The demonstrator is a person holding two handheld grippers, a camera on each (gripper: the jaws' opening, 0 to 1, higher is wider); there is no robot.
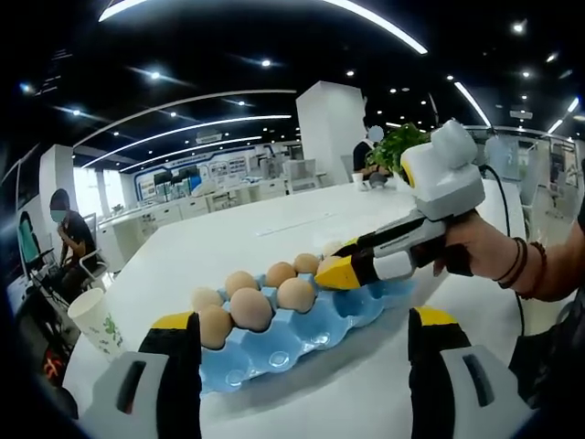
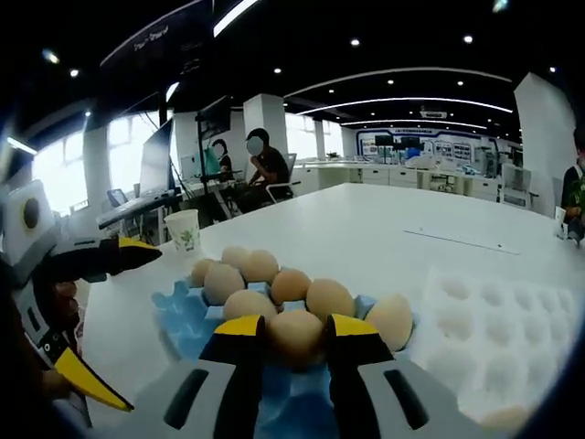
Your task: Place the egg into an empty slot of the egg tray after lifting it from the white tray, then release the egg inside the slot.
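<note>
Right claw clamped on egg over blue egg tray; left claw apart.

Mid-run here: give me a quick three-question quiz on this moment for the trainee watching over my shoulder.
1. True or false: the right gripper has its jaws closed around an egg over the blue egg tray.
2. The paper cup stands: A) inside the blue tray, B) on the table beside it, C) on the white tray.
3. Fill in: the left gripper has its jaws ____, with nothing between them.

Key: 1 true; 2 B; 3 open.
</note>
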